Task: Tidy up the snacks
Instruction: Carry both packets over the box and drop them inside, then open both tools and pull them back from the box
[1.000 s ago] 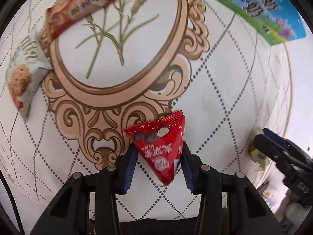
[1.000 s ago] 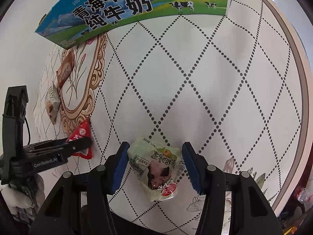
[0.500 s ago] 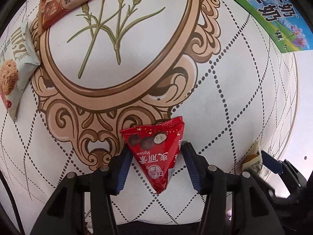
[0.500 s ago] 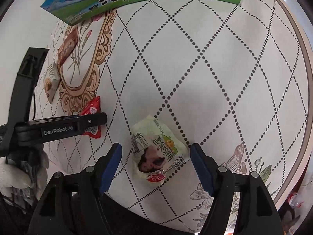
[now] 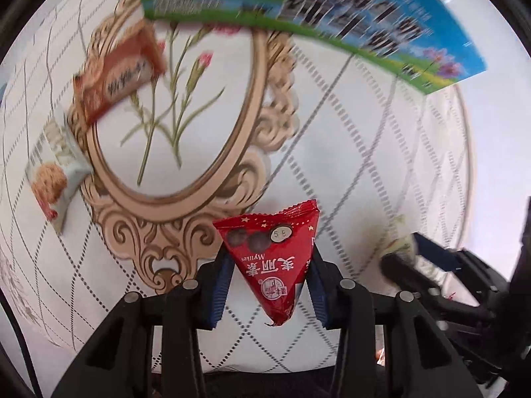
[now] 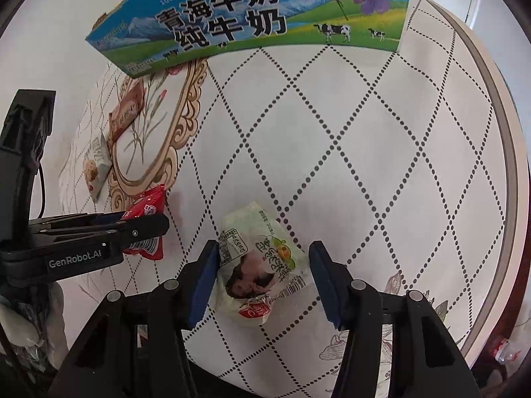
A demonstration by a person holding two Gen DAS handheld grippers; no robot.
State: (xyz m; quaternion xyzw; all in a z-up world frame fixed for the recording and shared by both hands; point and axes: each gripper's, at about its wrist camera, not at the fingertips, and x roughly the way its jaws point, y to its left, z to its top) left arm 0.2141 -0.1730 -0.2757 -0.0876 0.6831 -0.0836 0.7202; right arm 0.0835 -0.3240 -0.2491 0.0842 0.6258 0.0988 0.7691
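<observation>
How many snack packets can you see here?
4: a red triangular packet in the left gripper, a white-green packet between the right gripper fingers, a brown bar and a pale cookie packet on the table.

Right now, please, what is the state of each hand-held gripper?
Left hand-held gripper: just closed on the red triangular snack packet.
Right hand-held gripper: closing around the pale green snack packet, not gripping.

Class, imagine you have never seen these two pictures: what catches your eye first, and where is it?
First, the red triangular snack packet, pinched between the left gripper fingers low in the left wrist view. Next, the blue-and-green milk carton lying across the far side of the patterned table, and the pale green snack bag between the right gripper fingers.
</observation>
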